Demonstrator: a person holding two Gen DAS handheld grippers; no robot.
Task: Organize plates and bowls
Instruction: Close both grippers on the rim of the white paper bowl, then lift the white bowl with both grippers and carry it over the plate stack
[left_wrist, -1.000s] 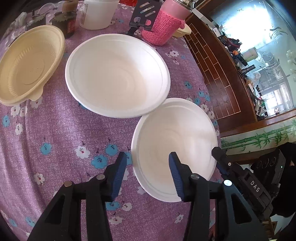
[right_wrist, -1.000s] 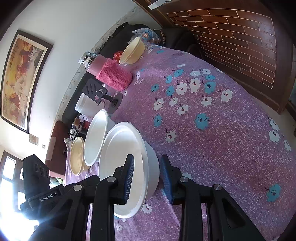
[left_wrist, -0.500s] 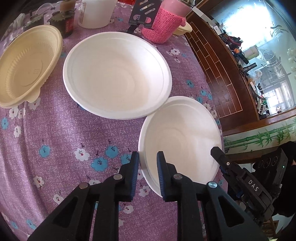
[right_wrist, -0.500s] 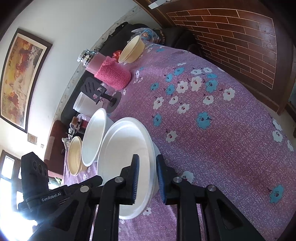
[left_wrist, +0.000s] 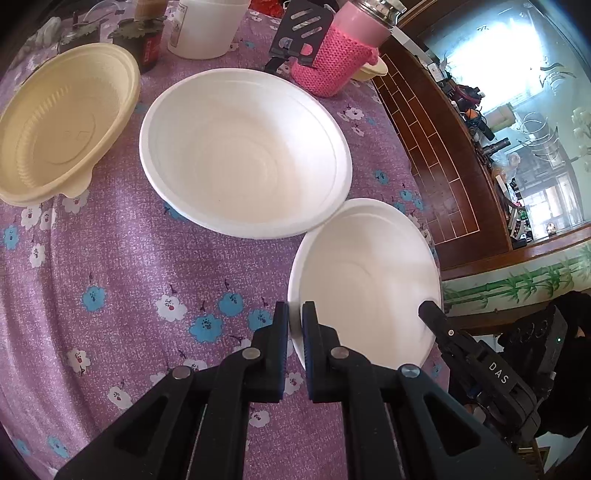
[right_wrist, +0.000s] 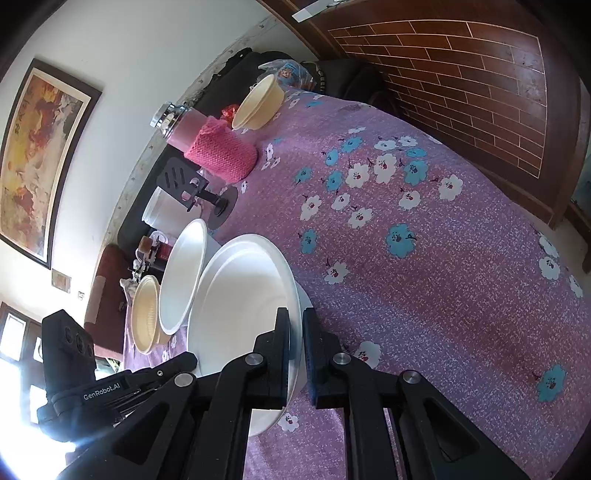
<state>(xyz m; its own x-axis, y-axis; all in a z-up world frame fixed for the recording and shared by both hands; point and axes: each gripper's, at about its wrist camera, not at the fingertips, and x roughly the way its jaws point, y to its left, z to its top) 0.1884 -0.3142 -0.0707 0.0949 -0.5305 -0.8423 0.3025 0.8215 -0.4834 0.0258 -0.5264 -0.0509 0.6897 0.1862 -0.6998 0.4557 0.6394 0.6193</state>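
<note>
Two tools (left_wrist: 294, 319) (right_wrist: 295, 326) gripping white bowl (left_wrist: 364, 273) — larger bowl (left_wrist: 245, 151) touching

A home: floral tablecloth (right_wrist: 424, 258), framed painting (right_wrist: 37, 158), knitted bottle cosy (right_wrist: 221, 151).

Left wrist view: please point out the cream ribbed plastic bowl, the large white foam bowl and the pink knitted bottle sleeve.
cream ribbed plastic bowl (left_wrist: 55, 129), left wrist view, inner floor.
large white foam bowl (left_wrist: 243, 155), left wrist view, inner floor.
pink knitted bottle sleeve (left_wrist: 332, 62), left wrist view, knitted side.
</note>
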